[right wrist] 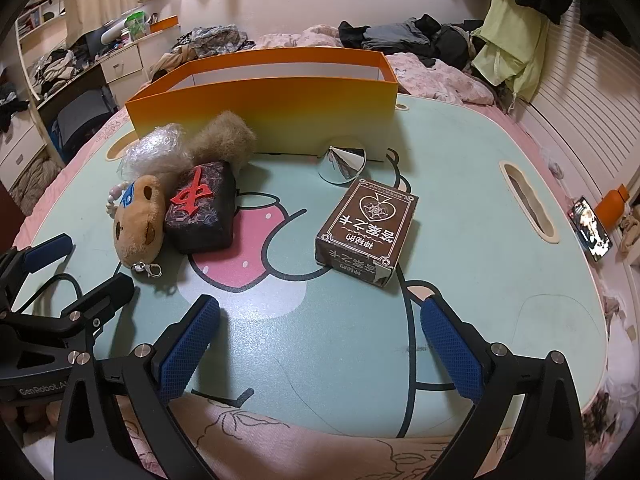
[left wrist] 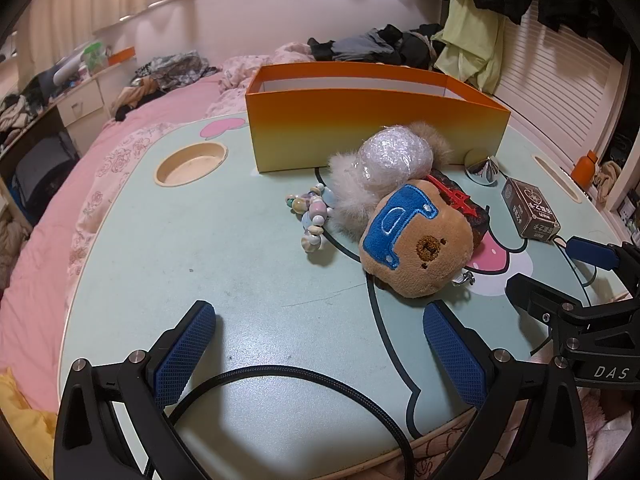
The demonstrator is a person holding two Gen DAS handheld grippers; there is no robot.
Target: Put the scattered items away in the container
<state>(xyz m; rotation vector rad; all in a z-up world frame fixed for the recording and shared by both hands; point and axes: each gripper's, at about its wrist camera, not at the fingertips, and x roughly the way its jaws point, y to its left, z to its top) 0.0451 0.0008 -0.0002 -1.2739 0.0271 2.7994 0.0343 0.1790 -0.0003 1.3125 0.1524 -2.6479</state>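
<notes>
Both the left gripper point(left wrist: 320, 356) and right gripper point(right wrist: 320, 352) hover wide open and empty; at twelve o'clock an orange box point(left wrist: 372, 128), plush bear point(left wrist: 416, 248), and possibly a bead bracelet point(left wrist: 314, 216).

Black claws point(left wrist: 320, 356), blue textured pads point(left wrist: 182, 354)

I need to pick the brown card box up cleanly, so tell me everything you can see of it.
The brown card box is a small rectangular carton that looks like printed cardboard, with a spade emblem and pale characters on its top face and front side. It appears closed, with one front corner scuffed white. It lies flat and skewed on the table, ahead of the open right gripper. Nothing touches it except the table.
</notes>
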